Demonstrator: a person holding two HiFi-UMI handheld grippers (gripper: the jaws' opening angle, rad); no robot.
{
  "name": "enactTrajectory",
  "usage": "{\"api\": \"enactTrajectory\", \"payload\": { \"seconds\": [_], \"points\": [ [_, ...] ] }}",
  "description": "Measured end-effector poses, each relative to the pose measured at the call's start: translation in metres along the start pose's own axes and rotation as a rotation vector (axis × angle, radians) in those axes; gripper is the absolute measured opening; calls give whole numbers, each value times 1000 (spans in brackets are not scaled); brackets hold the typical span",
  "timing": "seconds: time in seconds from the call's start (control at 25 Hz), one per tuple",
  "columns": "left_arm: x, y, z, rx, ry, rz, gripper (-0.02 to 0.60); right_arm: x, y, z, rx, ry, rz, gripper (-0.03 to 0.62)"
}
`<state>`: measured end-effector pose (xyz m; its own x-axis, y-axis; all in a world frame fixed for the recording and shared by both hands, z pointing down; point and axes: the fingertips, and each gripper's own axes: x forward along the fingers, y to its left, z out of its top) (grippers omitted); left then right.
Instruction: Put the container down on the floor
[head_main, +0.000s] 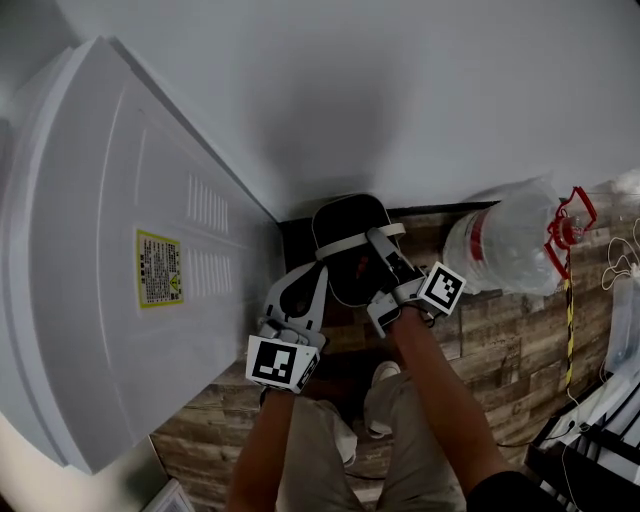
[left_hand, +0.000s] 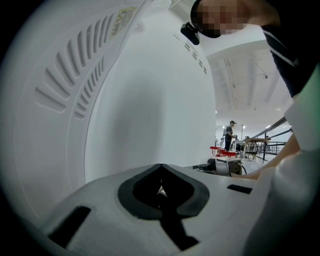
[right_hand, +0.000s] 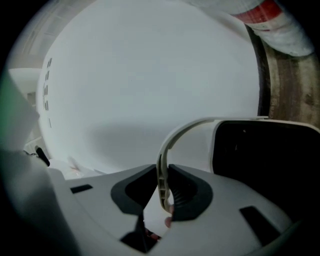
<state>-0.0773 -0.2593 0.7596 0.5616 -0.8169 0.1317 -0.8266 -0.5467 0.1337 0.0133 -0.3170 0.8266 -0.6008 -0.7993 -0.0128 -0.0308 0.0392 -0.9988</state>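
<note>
The container (head_main: 345, 222) is a black bin with a white bail handle (head_main: 352, 241); it hangs low in the corner between the wall and a white appliance. My right gripper (head_main: 388, 262) is shut on that handle (right_hand: 170, 145), which stands upright between the pads, with the bin's dark body (right_hand: 265, 155) just to its right. My left gripper (head_main: 300, 292) is beside the bin's left side, and whether it touches the bin I cannot tell. In the left gripper view its jaws (left_hand: 161, 194) are closed together with nothing between them.
A tall white appliance (head_main: 110, 260) fills the left. A large clear water bottle (head_main: 505, 245) with a red handle lies on the wood-plank floor (head_main: 500, 340) to the right. The person's legs and a shoe (head_main: 385, 372) are below the bin. Cables and racks sit at far right.
</note>
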Motion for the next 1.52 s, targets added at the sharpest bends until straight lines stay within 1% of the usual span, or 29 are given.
{"api": "enactTrajectory", "payload": {
  "seconds": [0.48, 1.2, 1.52],
  "points": [
    [6, 7, -20, -8, 2, 14, 18, 0, -33, -3, 5, 12, -26, 81],
    [10, 5, -25, -33, 1, 9, 18, -4, -9, -8, 34, 6, 36, 80],
    [11, 7, -31, -35, 5, 12, 18, -1, -19, -12, 41, 19, 29, 80]
  ]
}}
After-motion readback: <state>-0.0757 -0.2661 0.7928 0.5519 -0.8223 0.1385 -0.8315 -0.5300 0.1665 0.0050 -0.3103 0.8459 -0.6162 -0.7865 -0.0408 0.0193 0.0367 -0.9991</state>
